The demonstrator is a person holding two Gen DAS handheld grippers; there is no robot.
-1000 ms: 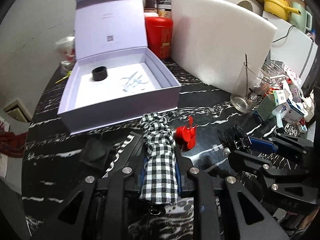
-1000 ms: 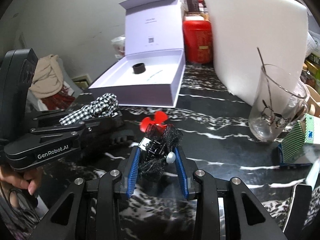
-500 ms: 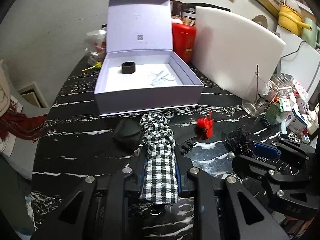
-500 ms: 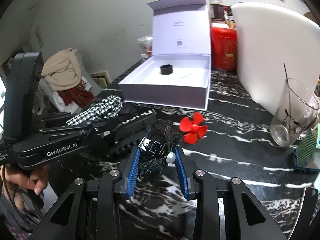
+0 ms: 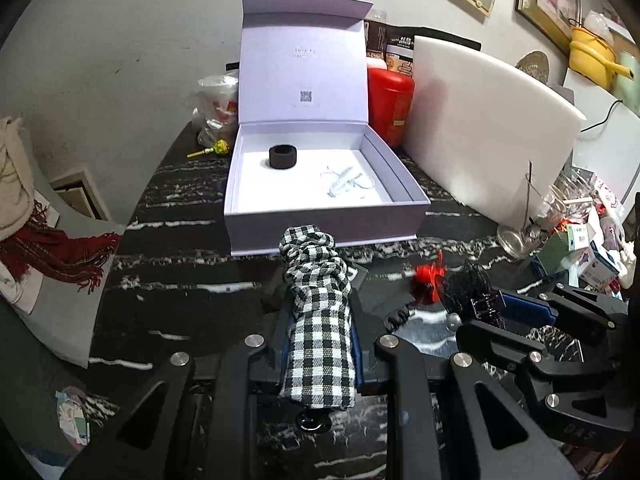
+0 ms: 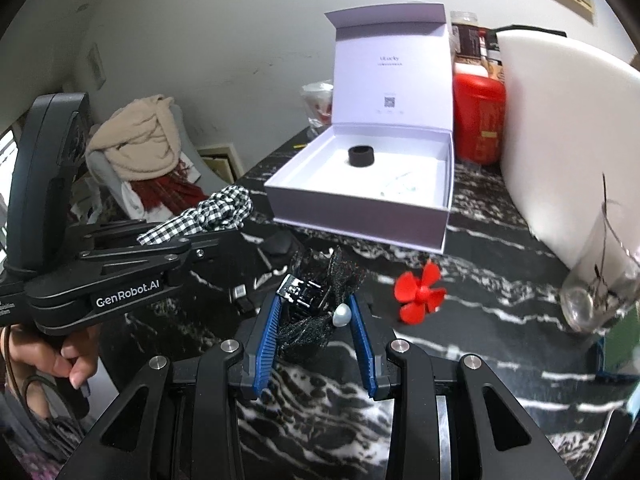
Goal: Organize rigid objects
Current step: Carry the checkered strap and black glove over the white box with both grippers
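Observation:
My left gripper (image 5: 318,320) is shut on a black-and-white checked cloth bow (image 5: 316,300), held above the dark marble table; it also shows in the right wrist view (image 6: 208,216). My right gripper (image 6: 314,312) is shut on a black mesh hair clip with a pearl (image 6: 312,304), seen at right in the left wrist view (image 5: 474,296). An open lilac box (image 5: 320,226) stands ahead, holding a black ring (image 5: 283,156) and a white hair clip (image 5: 346,180). A red propeller (image 6: 418,294) lies on the table.
A white board (image 5: 488,128) leans behind a red canister (image 5: 390,104) at the right. A glass (image 6: 596,284) stands at the right edge. Black items (image 6: 276,248) lie on the table under the grippers. A chair with clothes (image 6: 140,148) is at the left.
Both grippers have risen and pulled back from the table with their objects; the box and propeller now look farther away and lower.

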